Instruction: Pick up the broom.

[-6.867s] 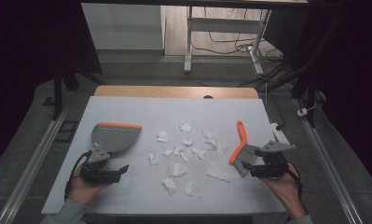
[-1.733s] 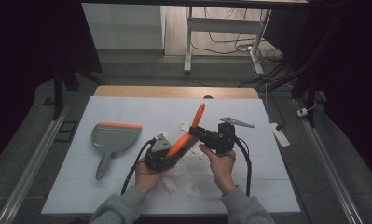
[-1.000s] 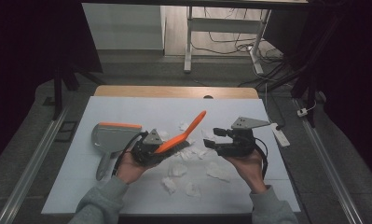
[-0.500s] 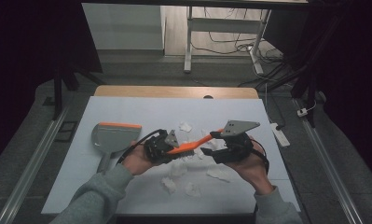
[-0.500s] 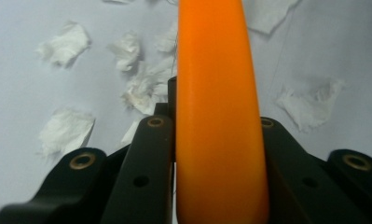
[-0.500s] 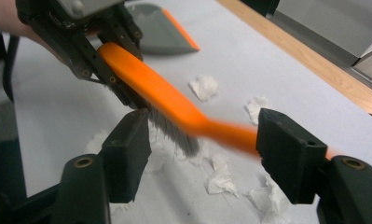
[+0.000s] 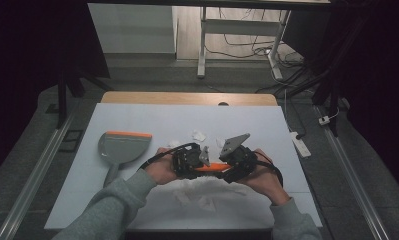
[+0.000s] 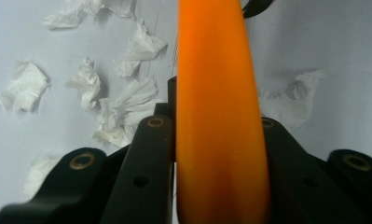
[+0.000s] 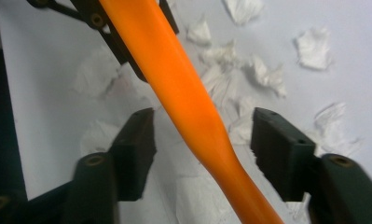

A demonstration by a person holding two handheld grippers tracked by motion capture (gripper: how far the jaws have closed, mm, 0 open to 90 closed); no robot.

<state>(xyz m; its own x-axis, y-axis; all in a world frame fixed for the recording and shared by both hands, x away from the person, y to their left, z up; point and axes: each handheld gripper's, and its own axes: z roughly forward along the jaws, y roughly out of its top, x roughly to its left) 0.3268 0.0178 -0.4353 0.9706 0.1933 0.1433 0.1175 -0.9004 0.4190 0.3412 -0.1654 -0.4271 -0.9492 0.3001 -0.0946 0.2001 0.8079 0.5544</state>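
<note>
- Dim room all round, with a pale grey table [image 7: 152, 117] lit in the middle and desk legs plus loose cables seen on the floor at the far side.
- Torn tissue scraps [image 8: 127, 112] are scattered over the near-centre of the table, and a grey dustpan [image 7: 121, 147] with an orange lip has been left lying on the left, handle pointing near.
- An orange brush handle [image 9: 183, 93] is held level above the scraps, between the two hands, probably so it can be passed across.
- The left tool [image 7: 187, 161] is clamped on that handle; in the left gripper view both jaws are pressed tight against its sides.
- The right tool [image 9: 200, 140] is held with its jaws apart, the handle running through the gap without being touched on either side as far as can be told.
- Best guess: a handover is being lined up, the right tool placed around the thin end so a grip can be taken before anything is swept toward the dustpan.
</note>
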